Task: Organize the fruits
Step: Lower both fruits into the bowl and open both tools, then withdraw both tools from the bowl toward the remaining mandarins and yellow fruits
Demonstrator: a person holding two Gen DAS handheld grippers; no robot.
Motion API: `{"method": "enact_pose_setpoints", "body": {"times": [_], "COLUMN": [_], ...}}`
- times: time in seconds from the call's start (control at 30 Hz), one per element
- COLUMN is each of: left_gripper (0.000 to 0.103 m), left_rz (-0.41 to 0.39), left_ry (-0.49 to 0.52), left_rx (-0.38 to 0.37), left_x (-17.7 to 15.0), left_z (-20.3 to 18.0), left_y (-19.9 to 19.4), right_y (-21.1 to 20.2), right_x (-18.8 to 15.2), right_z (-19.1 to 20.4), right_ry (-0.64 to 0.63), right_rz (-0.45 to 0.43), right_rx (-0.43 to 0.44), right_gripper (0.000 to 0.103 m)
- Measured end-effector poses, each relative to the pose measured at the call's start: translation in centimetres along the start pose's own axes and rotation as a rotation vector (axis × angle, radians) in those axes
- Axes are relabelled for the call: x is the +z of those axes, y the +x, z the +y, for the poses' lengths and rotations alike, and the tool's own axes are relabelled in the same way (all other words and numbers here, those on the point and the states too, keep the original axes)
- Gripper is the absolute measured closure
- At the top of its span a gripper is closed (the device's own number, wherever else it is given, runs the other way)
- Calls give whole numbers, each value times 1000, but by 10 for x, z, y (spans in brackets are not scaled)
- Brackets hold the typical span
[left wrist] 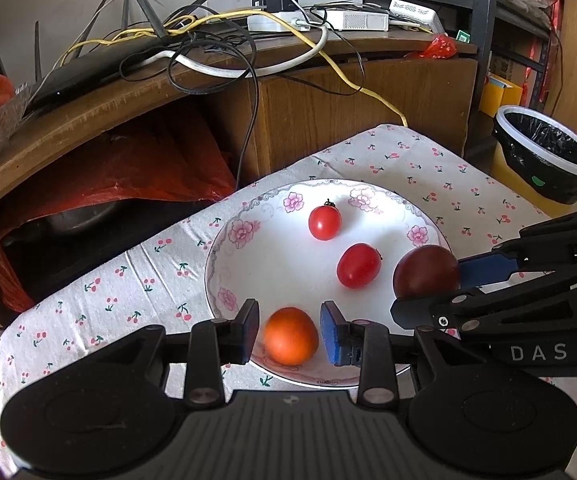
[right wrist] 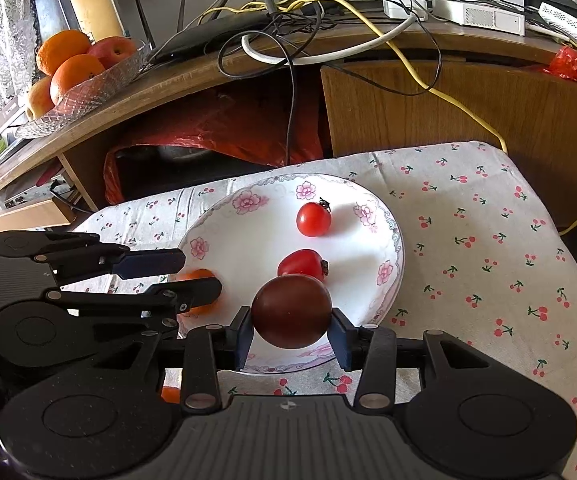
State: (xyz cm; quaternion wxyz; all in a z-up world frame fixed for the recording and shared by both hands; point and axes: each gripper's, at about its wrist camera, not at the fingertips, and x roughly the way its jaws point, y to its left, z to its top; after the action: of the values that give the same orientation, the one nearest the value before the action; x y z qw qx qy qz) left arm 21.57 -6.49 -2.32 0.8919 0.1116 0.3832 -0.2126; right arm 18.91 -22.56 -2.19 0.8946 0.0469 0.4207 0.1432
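1. Where our two grippers meet, we see the table under a cherry-print cloth spreading out ahead of and beneath both of them.
2. We see the flowered plate on that cloth, directly ahead of the left gripper and under the fingers of both.
3. We hold the left gripper low over the near rim of the plate, its jaws apart, with a gap showing between each pad and the fruit that sits between them.
4. We bring the right gripper in from the right side of the left one, its jaws closed against both sides of the dark plum, pads touching its flanks.
5. We see the dark plum clamped between the right fingers over the near right part of the plate; whether it rests on the plate or is lifted off it, we cannot tell.
6. We see the orange fruit lying on the plate between the left fingers, touched by neither pad.
7. We see an oval red tomato on the plate just beyond the plum, ahead of the right gripper.
8. We see a round red tomato, with its dark stem, farther ahead on the plate, apart from the oval one.
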Motion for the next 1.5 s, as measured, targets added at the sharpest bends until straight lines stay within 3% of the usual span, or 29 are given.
{"method": "enact_pose_setpoints", "body": {"times": [0.43,1.5], "left_gripper": [55,45], "left_rz": [-25,-8], "left_ry": [-1,3], "left_rx": [-9,30], "left_x": [0,-37], "left_z": [3,31], "left_y": [-9,-54], "right_y": [-9,-14], "right_x": [2,-21], "right_z": [0,34], "right_ry": [-14,-92], "right_rz": [-36,33], "right_rx": [0,72], "right_gripper": [64,60]}}
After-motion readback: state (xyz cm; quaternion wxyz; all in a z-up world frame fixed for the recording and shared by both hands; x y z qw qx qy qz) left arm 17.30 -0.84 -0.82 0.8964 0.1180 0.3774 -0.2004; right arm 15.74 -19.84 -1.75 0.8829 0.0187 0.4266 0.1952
